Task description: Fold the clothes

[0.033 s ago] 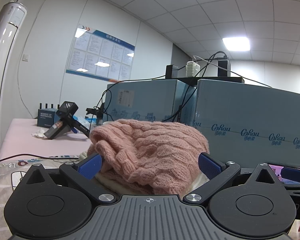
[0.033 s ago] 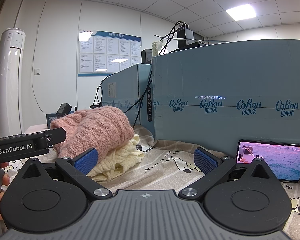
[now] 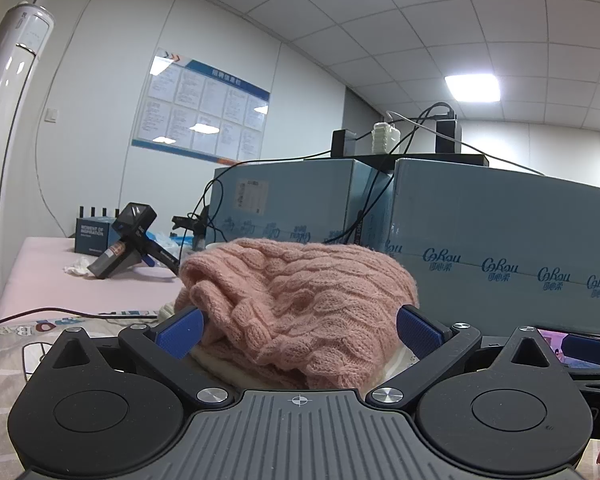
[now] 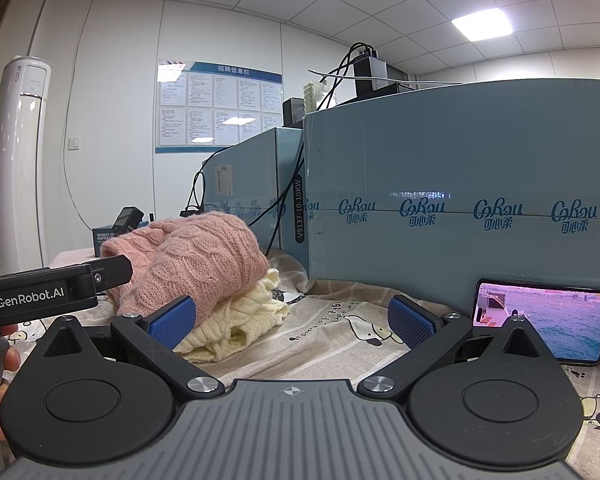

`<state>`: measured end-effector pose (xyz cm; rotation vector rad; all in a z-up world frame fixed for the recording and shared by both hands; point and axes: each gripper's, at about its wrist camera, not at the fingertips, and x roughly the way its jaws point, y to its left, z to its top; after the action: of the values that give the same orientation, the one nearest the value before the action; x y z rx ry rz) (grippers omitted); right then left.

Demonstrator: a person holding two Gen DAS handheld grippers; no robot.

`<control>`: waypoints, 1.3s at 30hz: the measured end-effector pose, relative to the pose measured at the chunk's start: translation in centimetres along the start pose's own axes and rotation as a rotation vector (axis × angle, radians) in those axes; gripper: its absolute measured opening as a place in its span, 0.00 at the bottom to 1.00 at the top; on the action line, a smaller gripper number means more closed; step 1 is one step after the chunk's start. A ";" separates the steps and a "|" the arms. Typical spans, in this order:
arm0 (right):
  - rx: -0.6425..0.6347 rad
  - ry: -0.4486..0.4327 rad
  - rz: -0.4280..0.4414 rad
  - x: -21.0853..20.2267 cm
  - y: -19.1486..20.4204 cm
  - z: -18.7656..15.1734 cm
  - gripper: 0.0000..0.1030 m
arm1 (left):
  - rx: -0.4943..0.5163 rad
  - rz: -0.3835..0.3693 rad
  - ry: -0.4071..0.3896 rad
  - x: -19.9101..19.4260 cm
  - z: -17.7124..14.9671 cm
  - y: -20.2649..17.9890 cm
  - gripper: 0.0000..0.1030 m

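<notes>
Nothing shifted: pink sweater (image 3: 300, 304) sat centre frame atop cream sweater (image 4: 236, 320); both tools (image 3: 298, 326) (image 4: 292, 318) released; folding unstarted.

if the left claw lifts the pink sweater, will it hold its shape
Probably not. The pink sweater is a loose chunky knit bunched in soft folds, so it should sag and unfold. It rests on the cream sweater, which might drag along.

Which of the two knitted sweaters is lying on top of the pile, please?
The pink cable-knit sweater is on top; the cream sweater lies underneath it on the printed sheet, showing only along the pile's lower edge.
</notes>
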<state>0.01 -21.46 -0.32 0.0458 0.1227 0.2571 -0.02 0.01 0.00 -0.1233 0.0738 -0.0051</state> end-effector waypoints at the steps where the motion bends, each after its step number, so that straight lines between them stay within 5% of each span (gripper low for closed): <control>1: 0.001 0.000 0.000 0.0 0.0 0.0 1.00 | -0.002 0.000 -0.002 0.0 0.0 0.0 1.00; 39: 0.000 -0.001 0.000 0.0 0.0 0.0 1.00 | 0.002 -0.001 -0.004 -0.1 -0.1 -0.1 1.00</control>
<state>-0.02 -21.49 -0.33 0.0462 0.1219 0.2574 -0.13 -0.09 -0.05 -0.1218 0.0695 -0.0057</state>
